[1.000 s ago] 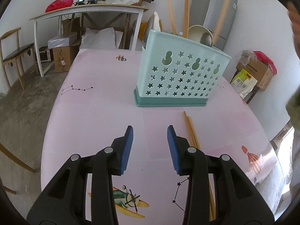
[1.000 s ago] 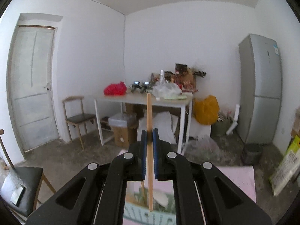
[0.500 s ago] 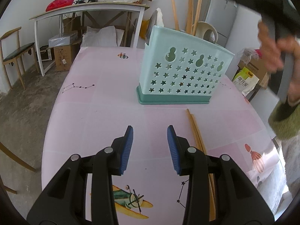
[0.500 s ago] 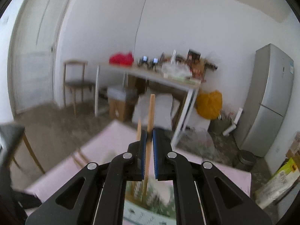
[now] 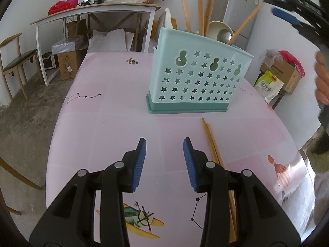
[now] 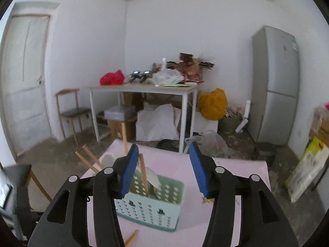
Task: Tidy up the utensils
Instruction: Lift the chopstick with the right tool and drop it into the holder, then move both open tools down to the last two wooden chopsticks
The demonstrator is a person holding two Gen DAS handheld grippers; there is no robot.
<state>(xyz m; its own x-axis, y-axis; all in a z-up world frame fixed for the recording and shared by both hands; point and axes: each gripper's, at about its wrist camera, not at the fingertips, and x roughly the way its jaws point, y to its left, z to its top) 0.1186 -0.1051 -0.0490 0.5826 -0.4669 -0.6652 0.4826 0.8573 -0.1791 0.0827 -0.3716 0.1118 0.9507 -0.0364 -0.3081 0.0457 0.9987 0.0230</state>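
Note:
A pale teal utensil holder point(image 5: 197, 82) with star cut-outs stands on the pink table point(image 5: 115, 127). It holds several wooden chopsticks point(image 5: 202, 6), a white spoon point(image 6: 153, 178) and a metal ladle point(image 5: 224, 34). My right gripper point(image 6: 163, 150) hovers just above the holder point(image 6: 152, 203), and its jaws are opening. One chopstick point(image 6: 144, 173) stands loose in the holder beside the left pad, with no pad pressing on it. My left gripper point(image 5: 164, 144) hangs open and empty over the table. A pair of chopsticks point(image 5: 213, 150) lies just to its right.
A person's hand point(image 5: 321, 82) holds the right gripper at the far right of the left wrist view. Beyond the table stand a cluttered white side table point(image 6: 144, 87), a wooden chair point(image 6: 71, 111), a grey fridge point(image 6: 275, 86) and cardboard boxes point(image 5: 279, 72).
My right gripper came down over the holder and opened its jaws, letting go of the chopstick, which now stands in the holder. The left gripper stayed put.

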